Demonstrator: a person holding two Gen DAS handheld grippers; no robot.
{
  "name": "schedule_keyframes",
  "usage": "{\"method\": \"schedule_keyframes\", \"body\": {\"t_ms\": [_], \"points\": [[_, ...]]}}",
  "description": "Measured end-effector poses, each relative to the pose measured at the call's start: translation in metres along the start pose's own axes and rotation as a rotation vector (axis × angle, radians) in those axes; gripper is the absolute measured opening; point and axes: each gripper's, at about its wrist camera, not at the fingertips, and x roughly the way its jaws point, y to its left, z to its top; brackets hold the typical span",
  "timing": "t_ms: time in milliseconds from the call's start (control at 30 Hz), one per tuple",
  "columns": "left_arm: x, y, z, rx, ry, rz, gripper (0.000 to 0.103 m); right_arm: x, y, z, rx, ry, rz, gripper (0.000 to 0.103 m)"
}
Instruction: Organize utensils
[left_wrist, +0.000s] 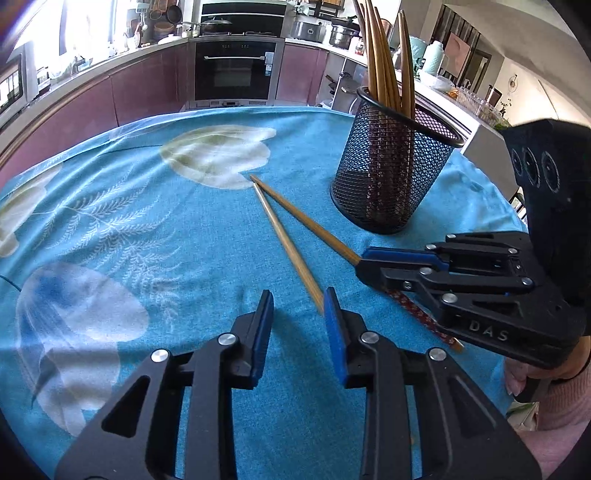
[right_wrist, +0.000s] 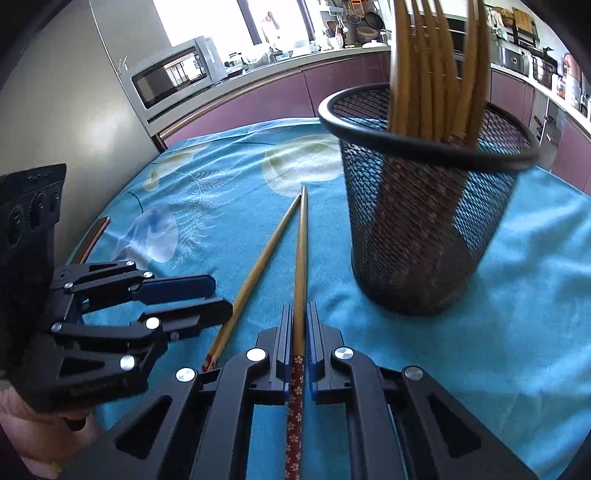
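Two wooden chopsticks with red patterned ends lie in a narrow V on the blue cloth. My right gripper (right_wrist: 298, 310) is shut on one chopstick (right_wrist: 302, 251) near its patterned end; the left wrist view shows this gripper (left_wrist: 364, 260) from the side with the stick (left_wrist: 306, 221) in it. The other chopstick (left_wrist: 284, 243) runs to the inner edge of a finger of my left gripper (left_wrist: 298, 306), which stands open with nothing pressed between its pads. A black mesh holder (left_wrist: 388, 177) (right_wrist: 424, 229) with several chopsticks (right_wrist: 436, 74) upright in it stands just beyond.
The table wears a blue flower-print cloth (left_wrist: 147, 221). Its rounded edge falls away to purple kitchen cabinets (left_wrist: 140, 88) and an oven (left_wrist: 236, 70). A microwave (right_wrist: 173, 77) stands far left. A dark handle (right_wrist: 94, 236) sticks up at the table's left edge. A hand in a pink sleeve (left_wrist: 546, 380) holds the right gripper.
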Motion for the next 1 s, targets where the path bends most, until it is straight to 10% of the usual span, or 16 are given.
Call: {"method": "schedule_keyframes", "body": {"t_ms": [633, 1000], "points": [[0.016, -0.002, 0.017, -0.022, 0.02, 0.041, 0.014, 0.004, 0.014, 0.002, -0.11, -0.014, -0.124, 0.015], [0.013, -0.003, 0.011, -0.042, 0.008, 0.041, 0.008, -0.004, -0.002, -0.001, -0.009, -0.036, -0.046, 0.006]]}}
